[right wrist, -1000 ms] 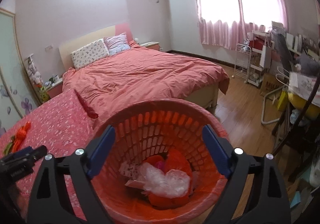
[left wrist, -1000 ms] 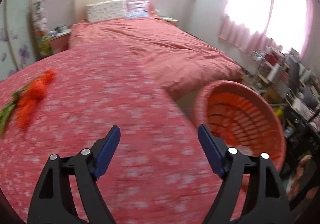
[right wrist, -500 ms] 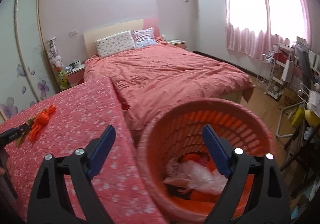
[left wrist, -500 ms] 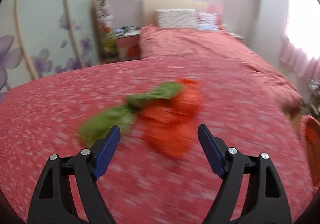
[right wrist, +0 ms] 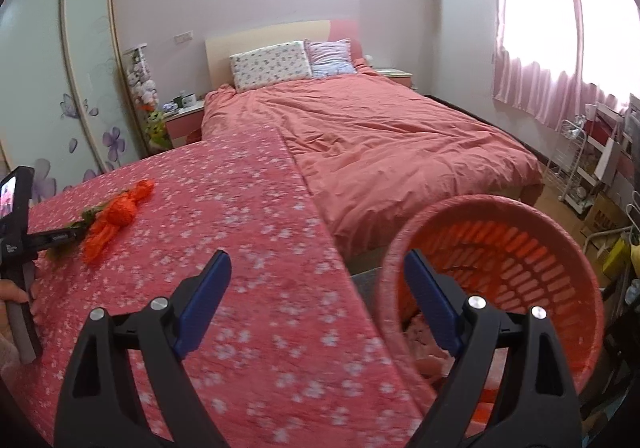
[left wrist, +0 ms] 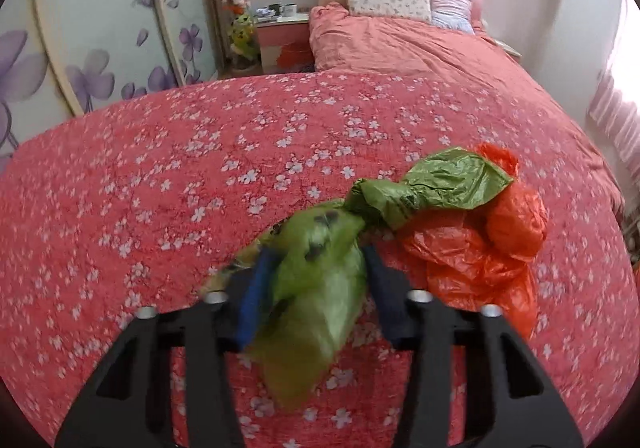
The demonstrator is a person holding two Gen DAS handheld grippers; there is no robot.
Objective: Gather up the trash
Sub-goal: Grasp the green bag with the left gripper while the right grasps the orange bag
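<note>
A crumpled green plastic bag (left wrist: 320,268), knotted to a crinkled orange plastic bag (left wrist: 480,248), lies on the red cloth with small white blossoms (left wrist: 200,188). The green bag's near end sits squarely between the blue pads of the left gripper (left wrist: 316,296); its jaws have just been closing, and the pads now press against the bag on both sides, so it is pinched. The knot and the orange bag trail out beyond the fingertips, toward the right of that view, resting on the cloth.

In the right wrist view the same bundle lies far off to the left on the cloth, with the left gripper's black body beside it. The right gripper (right wrist: 318,308) hovers with its jaws wide apart and nothing between them, over the cloth's edge. Just to its right stands a round orange slatted plastic basket (right wrist: 520,248).
</note>
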